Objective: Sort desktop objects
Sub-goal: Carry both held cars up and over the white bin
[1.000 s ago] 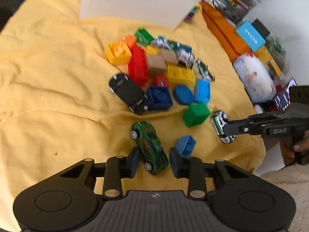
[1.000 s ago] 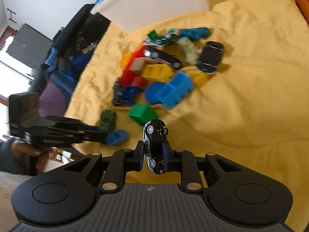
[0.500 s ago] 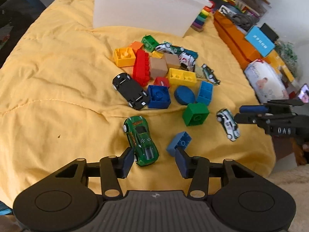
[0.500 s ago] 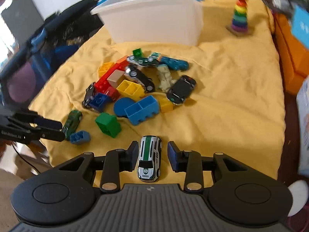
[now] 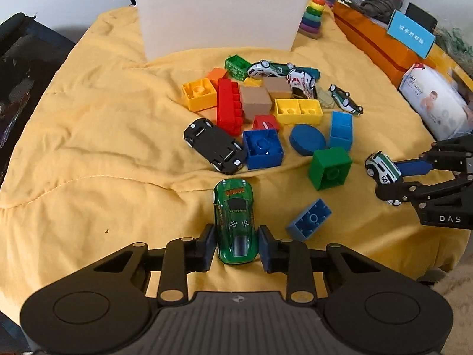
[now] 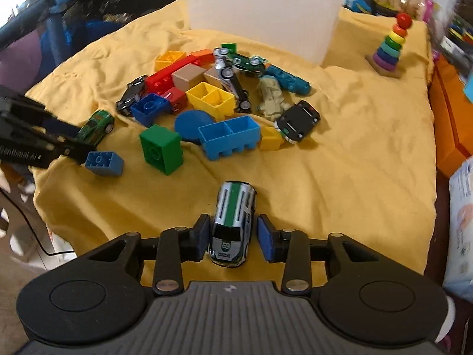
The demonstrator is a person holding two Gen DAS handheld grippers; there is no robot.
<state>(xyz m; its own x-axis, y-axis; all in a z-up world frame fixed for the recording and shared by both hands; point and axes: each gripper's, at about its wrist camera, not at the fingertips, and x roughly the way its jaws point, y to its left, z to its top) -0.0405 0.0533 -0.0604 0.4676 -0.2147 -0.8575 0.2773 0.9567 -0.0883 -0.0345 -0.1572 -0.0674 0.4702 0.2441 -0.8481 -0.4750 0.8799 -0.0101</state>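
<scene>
Yellow cloth [image 5: 88, 148], left hand-held gripper [image 5: 235, 245] closing round green car [image 5: 235, 224], right hand-held gripper [image 6: 232, 236] open astride "69" car [image 6: 233, 222]

Soft daylight, fisheye-warped, slightly blurred edges

Yellow cloth [image 5: 88, 136] covers the surface, wrinkled. On it: white plastic bin [image 5: 218, 14] at the far side, rainbow ring stacker [image 6: 390, 47] beside it, a central pile of bricks and toy cars [image 5: 266, 109], green car [image 5: 235, 222], silver-green car [image 6: 233, 224], blue brick [image 5: 310, 219], green brick [image 5: 329, 167].
</scene>
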